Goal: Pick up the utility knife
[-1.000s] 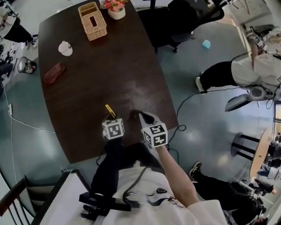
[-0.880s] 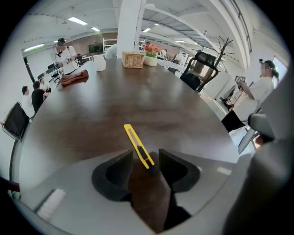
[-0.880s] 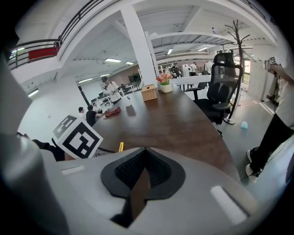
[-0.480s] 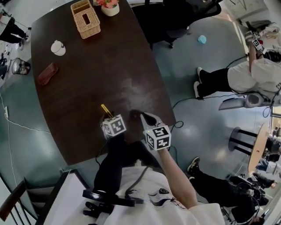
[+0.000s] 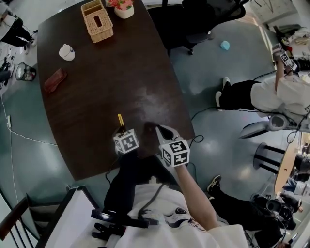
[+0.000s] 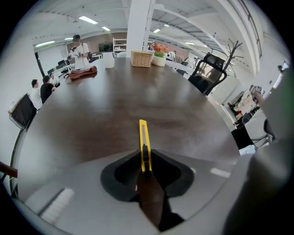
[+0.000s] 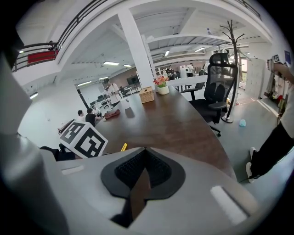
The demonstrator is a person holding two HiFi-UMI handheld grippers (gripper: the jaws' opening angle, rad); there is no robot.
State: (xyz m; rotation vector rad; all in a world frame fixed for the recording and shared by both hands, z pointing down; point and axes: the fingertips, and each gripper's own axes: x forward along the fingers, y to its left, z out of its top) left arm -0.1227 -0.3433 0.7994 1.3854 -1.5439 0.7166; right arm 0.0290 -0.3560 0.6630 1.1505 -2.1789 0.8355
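Observation:
The yellow utility knife (image 5: 120, 119) lies on the dark wooden table (image 5: 97, 97) near its front edge. My left gripper (image 5: 121, 131) points steeply down at the knife's near end. In the left gripper view the knife (image 6: 143, 137) runs straight away from me, and its near end with the black slider sits between the pads. The left gripper's (image 6: 145, 158) jaws have just been closing and now pinch that end. My right gripper (image 5: 154, 128) hovers to the right of the knife, shut and empty (image 7: 144, 151).
A wicker tissue box (image 5: 97, 20), a flower pot (image 5: 123, 7), a white cup (image 5: 67, 52) and a reddish-brown case (image 5: 53, 80) stand at the table's far end. A black office chair (image 5: 203, 19) and a person (image 5: 271, 92) are to the right. The table's front edge is close.
The left gripper has shifted slightly and closed on the knife's near end. The knife now points straighter away from it. The right gripper has stayed in place.

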